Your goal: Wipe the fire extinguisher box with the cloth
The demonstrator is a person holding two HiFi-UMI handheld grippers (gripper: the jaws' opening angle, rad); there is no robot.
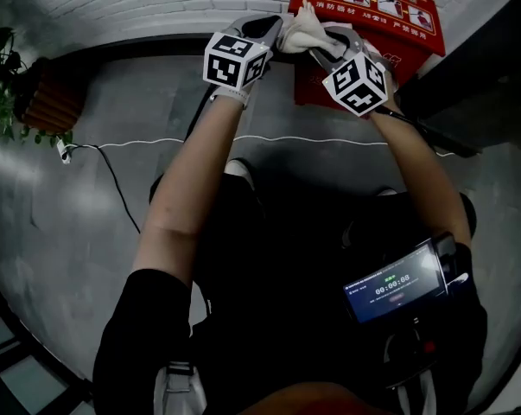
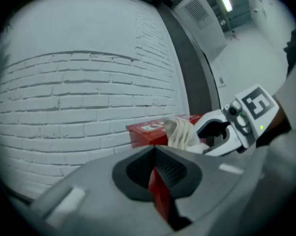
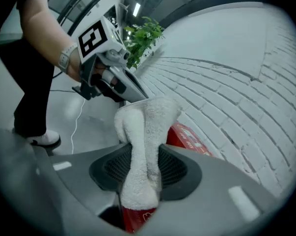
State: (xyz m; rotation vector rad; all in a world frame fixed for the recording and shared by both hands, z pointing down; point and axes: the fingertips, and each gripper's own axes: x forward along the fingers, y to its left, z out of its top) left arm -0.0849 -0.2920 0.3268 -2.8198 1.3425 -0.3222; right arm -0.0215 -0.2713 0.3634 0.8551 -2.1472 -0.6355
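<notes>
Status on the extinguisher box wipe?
Right gripper shut on cloth, at the fire extinguisher box. Left gripper shut, empty, beside it. Nothing blocking.

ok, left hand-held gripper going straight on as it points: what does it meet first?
Probably the red fire extinguisher box, its top edge ahead of the left hand-held gripper; brick wall behind. Depth unclear.

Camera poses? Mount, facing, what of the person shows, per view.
Head view: on head, steeply down; forearms, legs, left tongs, right tongs at fire extinguisher box.
Left gripper view: on left tongs, facing brick wall; pads shut, right tongs beyond.
Right gripper view: on right tongs, facing plant; cloth clamped; left tongs, arm, leg.
Shared: box and cloth, all three.
</notes>
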